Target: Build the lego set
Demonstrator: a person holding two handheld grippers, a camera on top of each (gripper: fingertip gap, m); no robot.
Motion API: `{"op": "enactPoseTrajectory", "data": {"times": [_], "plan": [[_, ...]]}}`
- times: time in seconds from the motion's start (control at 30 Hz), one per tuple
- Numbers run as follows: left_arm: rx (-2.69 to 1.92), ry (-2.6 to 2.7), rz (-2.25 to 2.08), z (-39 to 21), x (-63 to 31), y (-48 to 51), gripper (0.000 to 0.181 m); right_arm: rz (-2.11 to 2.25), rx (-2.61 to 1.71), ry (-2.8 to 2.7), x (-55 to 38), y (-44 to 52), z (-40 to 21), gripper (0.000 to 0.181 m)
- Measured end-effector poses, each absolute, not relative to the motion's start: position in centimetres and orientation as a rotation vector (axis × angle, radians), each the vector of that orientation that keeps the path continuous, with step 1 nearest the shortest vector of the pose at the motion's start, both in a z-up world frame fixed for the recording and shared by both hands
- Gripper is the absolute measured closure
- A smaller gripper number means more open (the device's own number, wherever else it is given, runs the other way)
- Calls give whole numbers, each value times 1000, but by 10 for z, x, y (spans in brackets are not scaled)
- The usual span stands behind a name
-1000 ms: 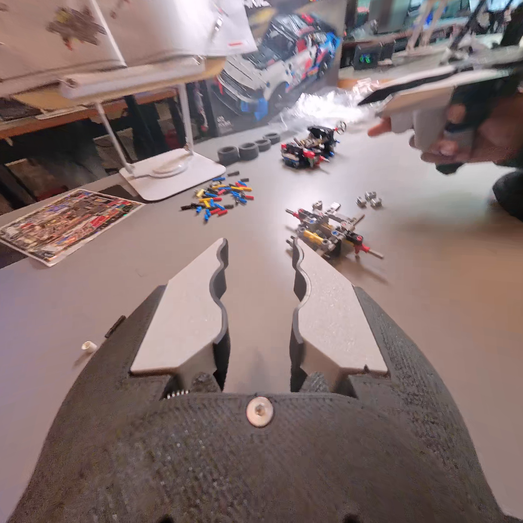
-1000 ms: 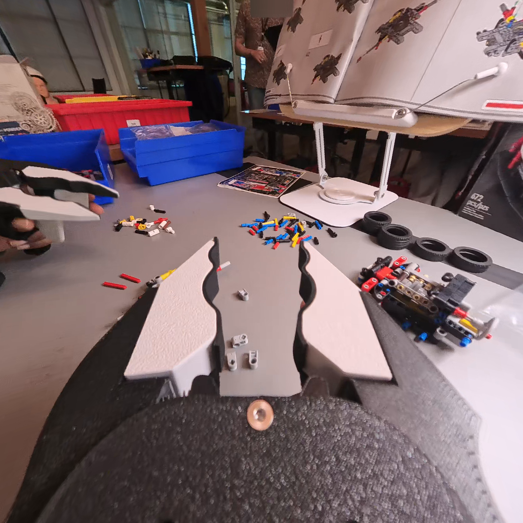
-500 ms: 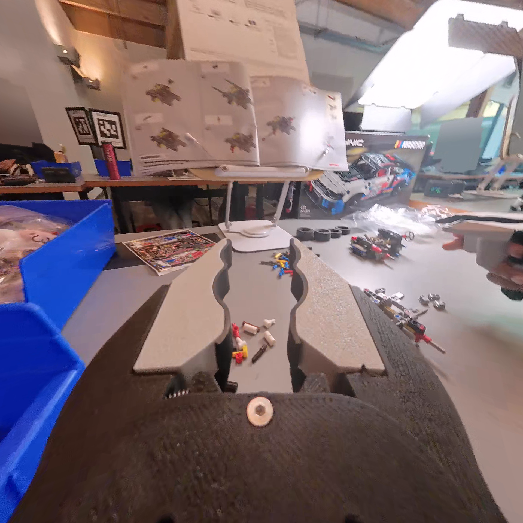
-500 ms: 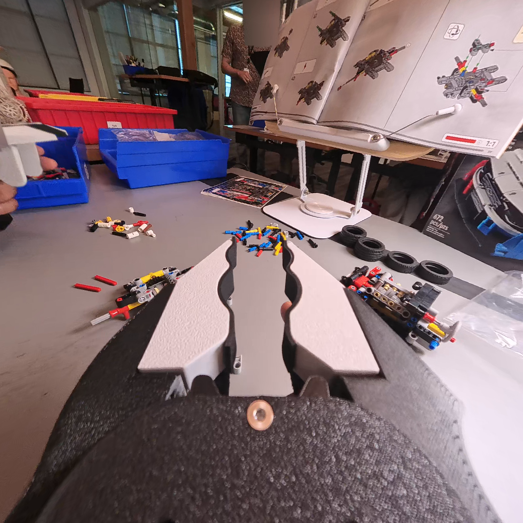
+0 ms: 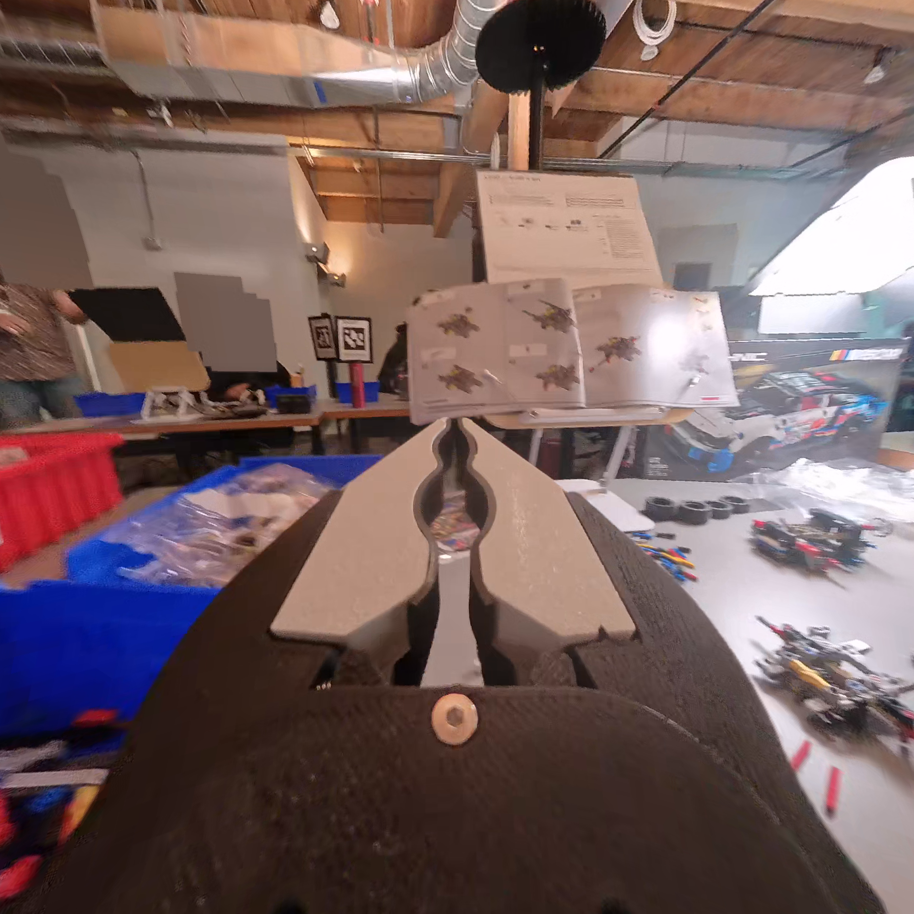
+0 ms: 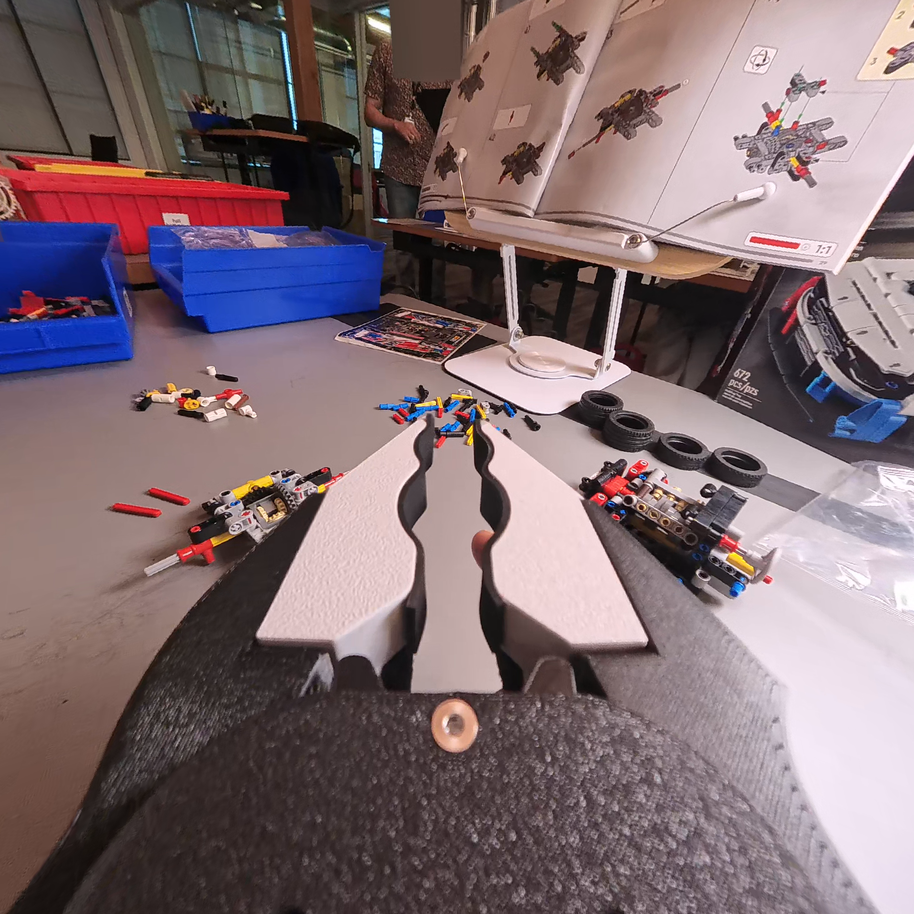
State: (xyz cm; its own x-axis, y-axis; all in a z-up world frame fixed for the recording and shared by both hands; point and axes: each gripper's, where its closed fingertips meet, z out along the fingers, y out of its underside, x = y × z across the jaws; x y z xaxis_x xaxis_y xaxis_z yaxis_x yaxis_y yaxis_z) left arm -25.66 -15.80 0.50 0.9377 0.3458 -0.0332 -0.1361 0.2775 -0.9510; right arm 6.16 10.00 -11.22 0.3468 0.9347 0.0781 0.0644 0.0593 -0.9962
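Note:
My left gripper (image 5: 455, 425) is shut and empty, raised off the table and pointing at the open instruction book (image 5: 569, 346) on its stand. My right gripper (image 6: 451, 425) is open by a narrow gap, empty, low over the grey table (image 6: 306, 445). A small grey, yellow and black Lego assembly (image 6: 257, 509) lies just left of its left finger; it also shows in the left wrist view (image 5: 831, 677). A larger black and red assembly (image 6: 672, 519) lies to its right. A pile of blue, red and yellow pins (image 6: 455, 410) lies past the fingertips.
Several tyres (image 6: 672, 445), a second pile of small parts (image 6: 198, 400), two red axles (image 6: 148, 502), a sticker sheet (image 6: 415, 331), the book stand's base (image 6: 539, 371), the set's box (image 6: 841, 346), a plastic bag (image 6: 850, 544). Blue bins (image 6: 267, 277) and a red bin (image 6: 138, 203) stand left. A person (image 6: 400, 123) stands behind. My right fingertips sit around 40 cm from my left ones.
My left gripper swung up and left, away from the small assembly, and closed its jaws. My right gripper drew back, its gap narrowed, and the left gripper left its view.

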Motion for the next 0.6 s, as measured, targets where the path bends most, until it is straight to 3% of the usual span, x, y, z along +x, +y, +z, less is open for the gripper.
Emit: {"op": "enactPoseTrajectory", "data": {"times": [0.17,0.4,0.6], "plan": [[-1430,-153,476,44,-302,-193,181,864,-1343,-992,65,102,-109,175],[-2100,-29,345,-34,-357,-200,175,858,-1346,-989,64,102,-110,180],[-2506,-7,286,-114,-403,-217,137,875,-1315,-1028,60,92,-109,150]]}}
